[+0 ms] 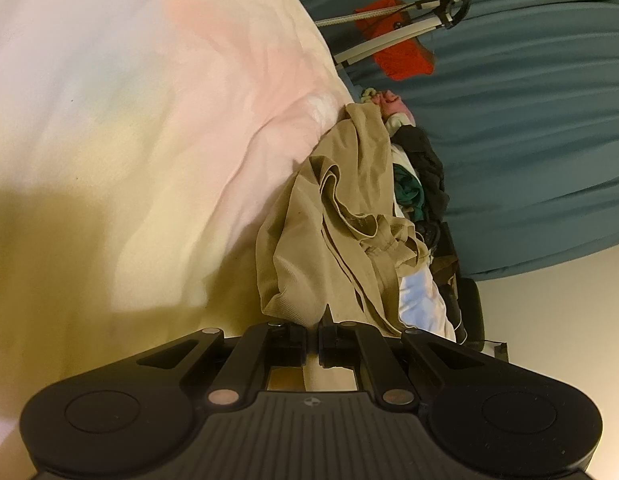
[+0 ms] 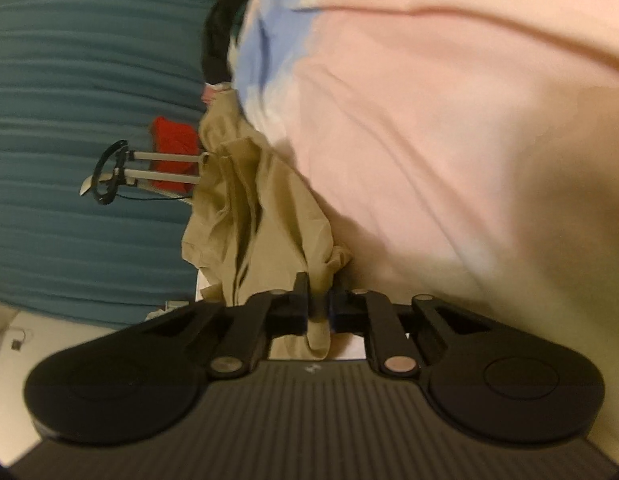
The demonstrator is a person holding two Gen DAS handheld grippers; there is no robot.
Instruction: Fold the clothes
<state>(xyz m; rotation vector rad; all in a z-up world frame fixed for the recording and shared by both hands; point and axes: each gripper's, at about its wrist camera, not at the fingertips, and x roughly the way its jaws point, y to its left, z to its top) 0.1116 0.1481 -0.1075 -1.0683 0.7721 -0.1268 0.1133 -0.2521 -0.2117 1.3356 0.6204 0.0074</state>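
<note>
A tan ribbed garment [image 1: 341,220] lies crumpled on a pale pink sheet [image 1: 149,120], at the edge of a pile of clothes. My left gripper [image 1: 314,330] has its fingers pressed together on the garment's near edge, with pale cloth showing behind them. In the right wrist view the same tan garment [image 2: 253,208] runs down into my right gripper [image 2: 319,300]. That gripper is shut on a bunched fold, and a tab of cloth pokes out below the fingers. The garment stretches between the two grippers.
Behind the tan garment is a pile of clothes [image 1: 417,184] in dark, green, pink and pale blue. A teal pleated cloth [image 1: 529,120] fills the background. In front of it are a red garment [image 1: 401,56] and a white-legged stand [image 1: 397,36]. The pink sheet [image 2: 449,120] spreads wide.
</note>
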